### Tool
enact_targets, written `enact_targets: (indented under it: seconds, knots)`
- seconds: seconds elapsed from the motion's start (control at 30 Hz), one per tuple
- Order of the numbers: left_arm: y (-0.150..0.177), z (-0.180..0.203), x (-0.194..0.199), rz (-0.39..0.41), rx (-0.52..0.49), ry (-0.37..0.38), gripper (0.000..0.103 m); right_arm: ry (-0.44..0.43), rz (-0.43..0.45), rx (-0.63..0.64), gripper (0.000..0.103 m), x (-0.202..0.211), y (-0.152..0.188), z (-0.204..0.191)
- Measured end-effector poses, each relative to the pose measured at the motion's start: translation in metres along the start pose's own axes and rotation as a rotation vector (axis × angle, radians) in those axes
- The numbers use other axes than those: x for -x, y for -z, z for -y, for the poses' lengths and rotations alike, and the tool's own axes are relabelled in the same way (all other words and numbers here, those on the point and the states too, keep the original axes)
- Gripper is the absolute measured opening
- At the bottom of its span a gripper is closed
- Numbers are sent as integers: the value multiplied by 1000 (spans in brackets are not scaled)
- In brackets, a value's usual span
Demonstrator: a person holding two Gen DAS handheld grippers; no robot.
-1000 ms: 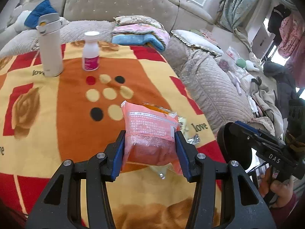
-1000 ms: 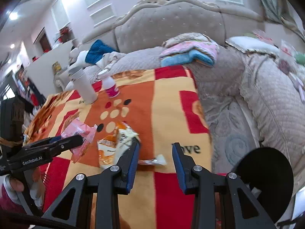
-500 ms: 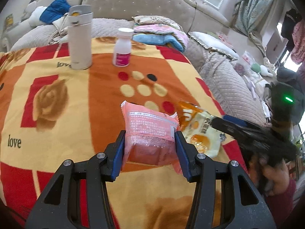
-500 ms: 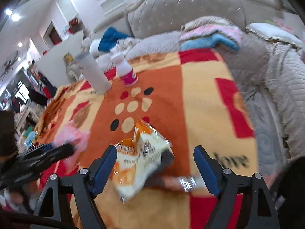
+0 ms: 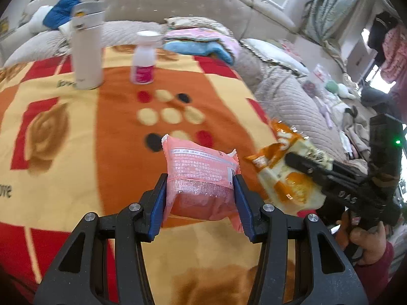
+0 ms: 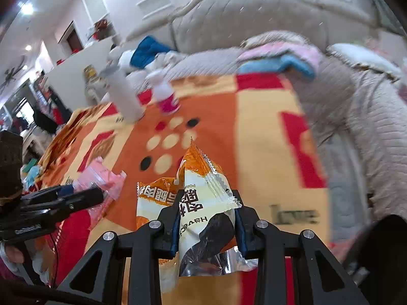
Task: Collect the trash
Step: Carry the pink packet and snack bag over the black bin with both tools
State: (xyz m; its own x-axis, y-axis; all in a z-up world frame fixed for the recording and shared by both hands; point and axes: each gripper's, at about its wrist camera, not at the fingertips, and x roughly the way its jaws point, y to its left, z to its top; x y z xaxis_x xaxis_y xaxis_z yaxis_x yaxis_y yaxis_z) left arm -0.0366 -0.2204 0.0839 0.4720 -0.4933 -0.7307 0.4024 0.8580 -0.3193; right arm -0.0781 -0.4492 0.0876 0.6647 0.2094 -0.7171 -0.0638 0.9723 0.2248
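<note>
My left gripper is shut on a pink snack wrapper and holds it above the patterned blanket. My right gripper is shut on an orange and cream snack wrapper, lifted off the blanket. In the left wrist view the orange wrapper shows at the right, pinched in the right gripper. In the right wrist view the pink wrapper shows at the left in the left gripper.
A white thermos and a small white bottle with a pink label stand at the blanket's far side. Folded cloths lie behind them against a tufted sofa back. Quilted cushions lie to the right.
My right gripper closed on the orange wrapper and lifted it off the blanket. My left gripper kept hold of the pink wrapper and swung a little to the left.
</note>
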Motion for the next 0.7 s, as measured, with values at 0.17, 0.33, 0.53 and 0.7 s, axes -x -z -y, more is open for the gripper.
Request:
enact_targets:
  seconds: [0.17, 0.33, 0.53, 0.7]
  knots:
    - [-5, 47, -11, -8, -73, 48, 48, 95, 47, -45, 33, 43, 4, 38]
    - [-5, 95, -25, -24, -153, 86, 48, 173, 78, -114, 33, 78, 17, 81]
    - [-3, 150, -44, -48, -240, 137, 48, 260, 97, -192, 33, 109, 36, 128]
    - [-3, 185, -62, -78, -285, 174, 48, 321, 105, -259, 33, 128, 52, 164]
